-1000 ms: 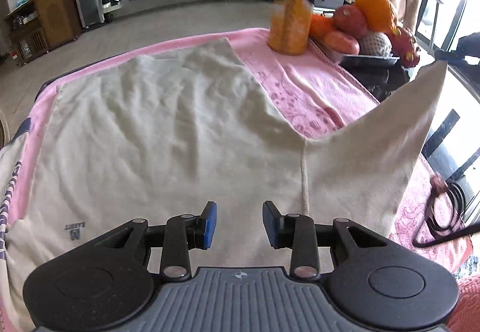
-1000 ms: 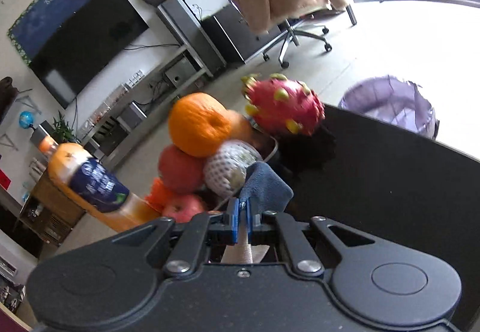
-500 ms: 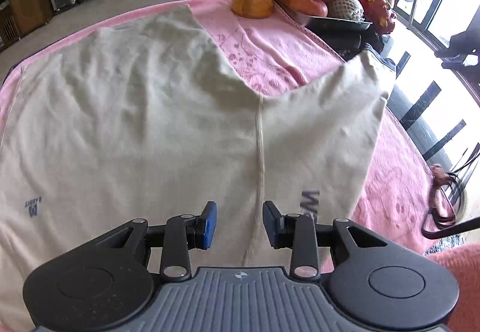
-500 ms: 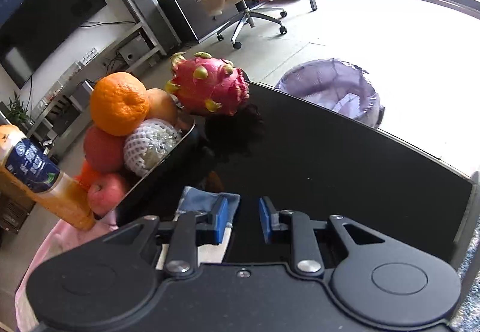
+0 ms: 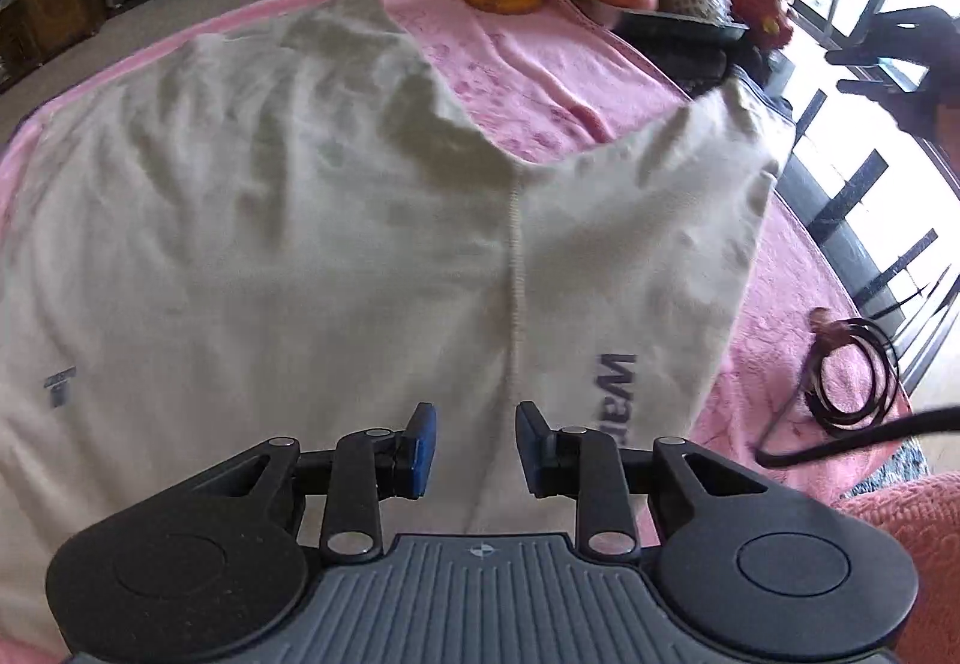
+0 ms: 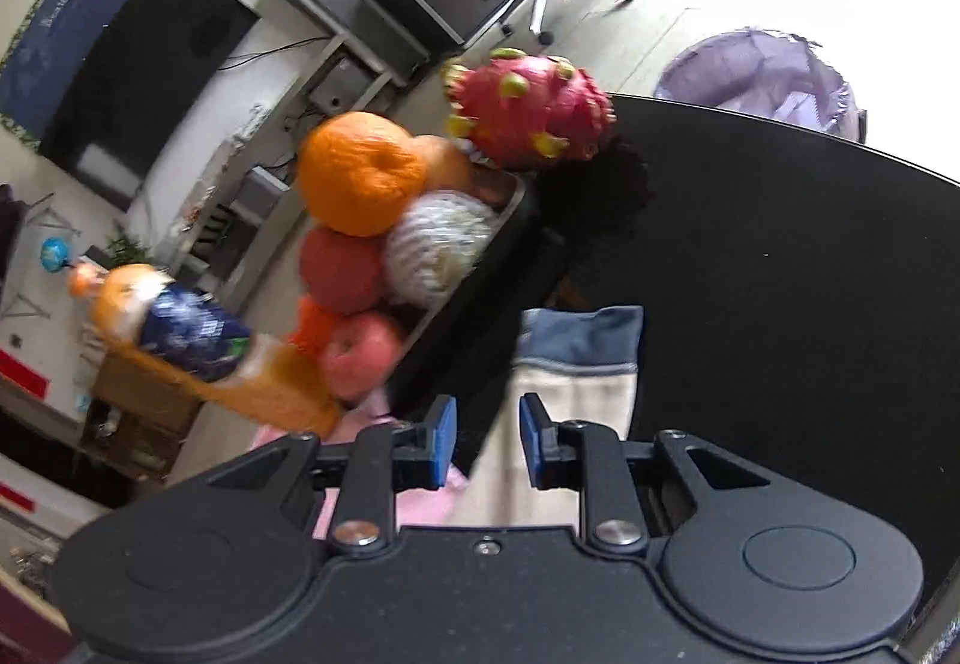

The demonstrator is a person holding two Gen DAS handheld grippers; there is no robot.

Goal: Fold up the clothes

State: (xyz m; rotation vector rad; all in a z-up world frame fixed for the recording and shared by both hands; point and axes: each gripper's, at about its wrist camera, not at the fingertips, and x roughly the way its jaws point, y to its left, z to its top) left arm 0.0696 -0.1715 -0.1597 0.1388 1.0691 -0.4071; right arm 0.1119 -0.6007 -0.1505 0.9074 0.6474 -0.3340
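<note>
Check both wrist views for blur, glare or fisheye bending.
Left wrist view: windows at right blown out, cream fabric garment slightly soft, table edge bowed. Right wrist view: orange juice bottle with blue label motion-smeared, floor at top right overexposed, black glossy tabletop curved.

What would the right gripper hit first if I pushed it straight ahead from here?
Probably the sleeve's blue cuff, lying just beyond the open right gripper on the black tabletop. The fruit tray sits left of that line. Depth is hard to judge.
</note>
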